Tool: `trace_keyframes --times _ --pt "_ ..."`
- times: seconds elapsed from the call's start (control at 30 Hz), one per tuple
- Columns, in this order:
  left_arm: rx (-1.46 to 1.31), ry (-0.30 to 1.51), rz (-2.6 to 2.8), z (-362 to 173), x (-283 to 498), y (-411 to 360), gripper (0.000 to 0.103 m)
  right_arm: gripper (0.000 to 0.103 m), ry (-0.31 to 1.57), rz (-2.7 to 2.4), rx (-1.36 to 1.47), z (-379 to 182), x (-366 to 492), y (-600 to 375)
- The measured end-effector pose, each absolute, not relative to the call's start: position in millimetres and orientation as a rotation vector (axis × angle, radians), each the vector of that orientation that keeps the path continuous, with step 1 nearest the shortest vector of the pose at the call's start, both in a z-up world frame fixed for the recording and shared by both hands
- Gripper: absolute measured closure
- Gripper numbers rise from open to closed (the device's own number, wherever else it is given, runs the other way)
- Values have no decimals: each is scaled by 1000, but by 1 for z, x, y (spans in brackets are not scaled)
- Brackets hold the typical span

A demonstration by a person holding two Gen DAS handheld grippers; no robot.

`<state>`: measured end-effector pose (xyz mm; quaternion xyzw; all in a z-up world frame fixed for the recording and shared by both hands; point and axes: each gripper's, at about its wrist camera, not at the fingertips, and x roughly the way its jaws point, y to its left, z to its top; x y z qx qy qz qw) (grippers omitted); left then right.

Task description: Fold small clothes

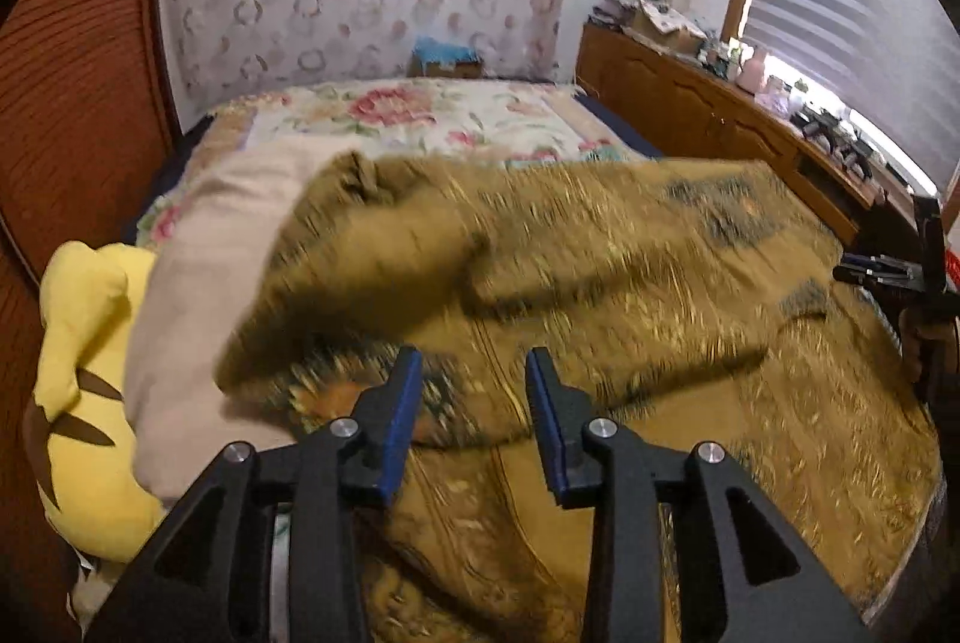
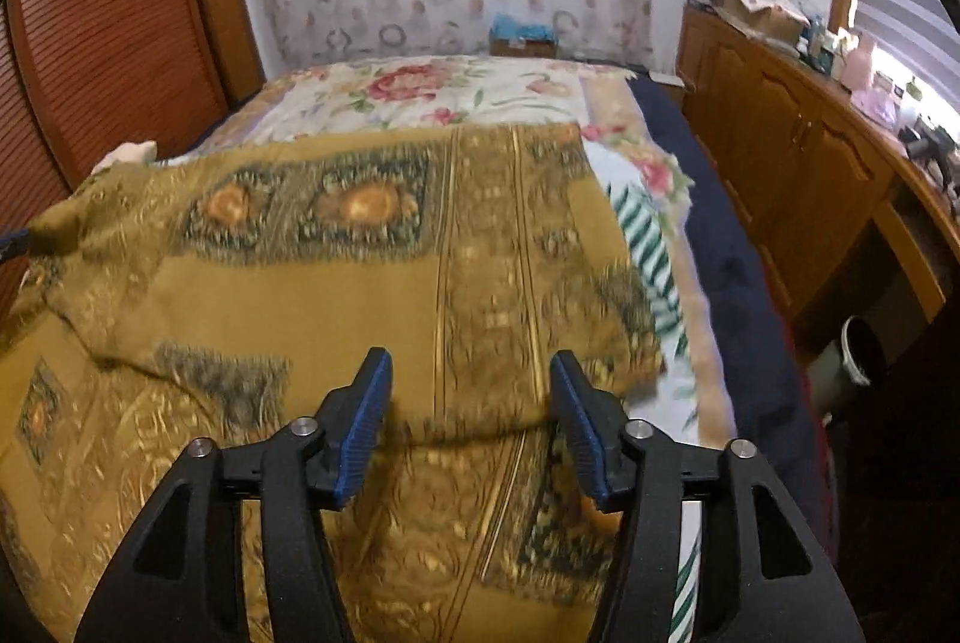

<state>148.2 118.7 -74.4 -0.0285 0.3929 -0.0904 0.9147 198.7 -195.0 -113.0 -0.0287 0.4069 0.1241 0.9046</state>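
Observation:
A mustard-gold patterned cloth [image 1: 600, 283] lies spread on the bed, with its far half folded back over the near half. The fold's loose edge [image 2: 468, 427] runs just beyond my right fingertips. My left gripper [image 1: 474, 361] hovers over the cloth's left part, its blue pads [image 1: 403, 403] apart and nothing between them. My right gripper [image 2: 471, 361] hangs over the cloth's right part, also open and wider, gripping nothing. The same cloth [image 2: 360, 295] fills the right wrist view, blurred. The right gripper's black body [image 1: 927, 277] shows at the left view's right edge.
A yellow plush toy [image 1: 78, 373] and a beige pillow [image 1: 198, 295] lie left of the cloth. A floral bedspread [image 2: 420, 91] covers the far bed. A wooden cabinet [image 2: 780, 133] with clutter lines the right wall. A bucket [image 2: 864, 349] stands on the floor, and a louvred door [image 1: 78, 73] is on the left.

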Motion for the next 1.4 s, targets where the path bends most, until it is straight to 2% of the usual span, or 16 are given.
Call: trace_keyframes --times 0.37,0.83,1.1,1.4 --pt "-30 890 -163 -107 151 117 68 40 871 220 -58 -134 189 -199" --pt "38 882 -160 -110 148 111 58 40 867 204 43 -120 194 -233" --pt "38 882 -160 -110 148 110 57 52 908 175 55 -127 219 -234" --pt "22 894 -178 -105 140 113 57 52 876 127 -46 -132 213 -220"
